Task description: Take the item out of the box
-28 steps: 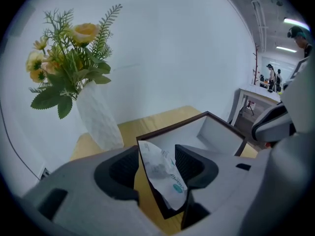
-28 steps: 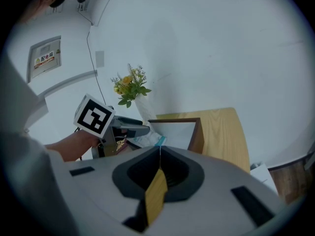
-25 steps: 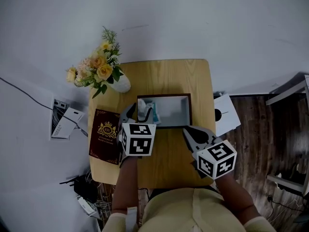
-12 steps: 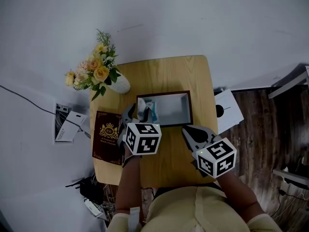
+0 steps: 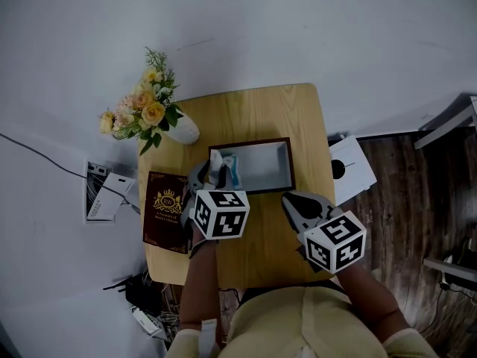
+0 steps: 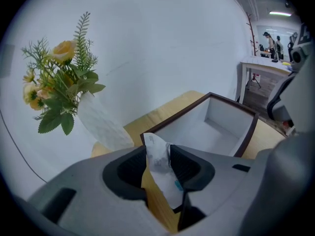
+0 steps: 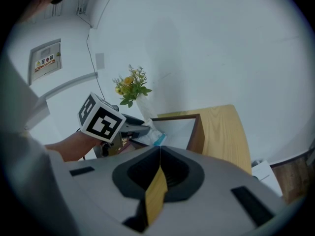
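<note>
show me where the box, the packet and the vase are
box (image 5: pixel 264 166), head view, bare floor inside
packet (image 6: pixel 158 156), left gripper view, its white upper half
vase (image 6: pixel 101 124), left gripper view, middle of its white body

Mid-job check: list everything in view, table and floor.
table: one, light wood, centre
box: one, brown rim, white inside, mid-table
packet: one, white and blue, at the box's left end
vase of flowers: one, white, yellow blooms, table's far-left corner
booklet: one, dark red, gold emblem, table's left edge
card: one, white, black dot, floor right of table
left gripper: one, grey, jaws closing on the packet
right gripper: one, grey, jaws together, empty
</note>
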Tool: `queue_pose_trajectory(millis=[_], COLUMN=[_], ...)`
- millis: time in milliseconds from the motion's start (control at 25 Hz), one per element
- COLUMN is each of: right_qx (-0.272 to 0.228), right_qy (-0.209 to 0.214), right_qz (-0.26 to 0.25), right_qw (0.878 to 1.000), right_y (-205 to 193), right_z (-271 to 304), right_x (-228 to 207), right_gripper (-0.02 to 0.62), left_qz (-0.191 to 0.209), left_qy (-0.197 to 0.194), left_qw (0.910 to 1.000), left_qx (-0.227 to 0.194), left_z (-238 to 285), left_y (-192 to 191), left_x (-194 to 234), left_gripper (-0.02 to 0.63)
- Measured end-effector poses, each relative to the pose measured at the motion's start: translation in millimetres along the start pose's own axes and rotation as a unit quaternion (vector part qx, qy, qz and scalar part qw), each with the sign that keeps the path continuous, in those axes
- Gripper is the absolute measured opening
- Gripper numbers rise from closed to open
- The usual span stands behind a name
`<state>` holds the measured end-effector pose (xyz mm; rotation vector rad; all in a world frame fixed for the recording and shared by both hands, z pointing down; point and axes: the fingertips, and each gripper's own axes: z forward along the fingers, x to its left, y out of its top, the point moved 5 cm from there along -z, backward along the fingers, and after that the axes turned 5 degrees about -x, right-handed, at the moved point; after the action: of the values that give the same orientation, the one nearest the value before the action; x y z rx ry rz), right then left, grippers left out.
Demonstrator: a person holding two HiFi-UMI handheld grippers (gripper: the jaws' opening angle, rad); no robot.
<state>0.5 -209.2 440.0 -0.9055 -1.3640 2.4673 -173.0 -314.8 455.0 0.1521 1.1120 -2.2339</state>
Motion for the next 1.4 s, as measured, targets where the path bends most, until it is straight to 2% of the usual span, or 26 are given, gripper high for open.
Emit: queue_pose_trajectory(millis=[240,360,720,1000,1400], right_qx=[-0.002,-0.005,-0.016,-0.028,-0.044], right_qy=[0.001,0.003,0.006,0.008,0.017], right_qz=[0.002,0.002,-0.002,-0.007,-0.022], right_qw=[1.000,1.000,1.000,1.000,0.999], right_y=[-2,-3,-2,2,1], right_z=[-4,-6,-17,-32,-54], right_x=[-1,0,1,1,7], right_gripper=[0.029,0.029,0.029,0.029,0.029], left_qz=[0.054,0.064,0.036,0.011,-0.023], left_qy=[0.029,0.033,0.029,0.042,0.065], left_qw=[0.9979,0.9968,0.9954,0.9912,0.9843], left_qx=[-0.020,-0.036,-0.084,-0.125,-0.163], left_z=[-8,-13,-33,-59,-100], left_y=[8,13,26,39,39], left_x=[-3,-7,-13,-18,-27], left_gripper=[0.152,0.137,0.110,0.106,0.103])
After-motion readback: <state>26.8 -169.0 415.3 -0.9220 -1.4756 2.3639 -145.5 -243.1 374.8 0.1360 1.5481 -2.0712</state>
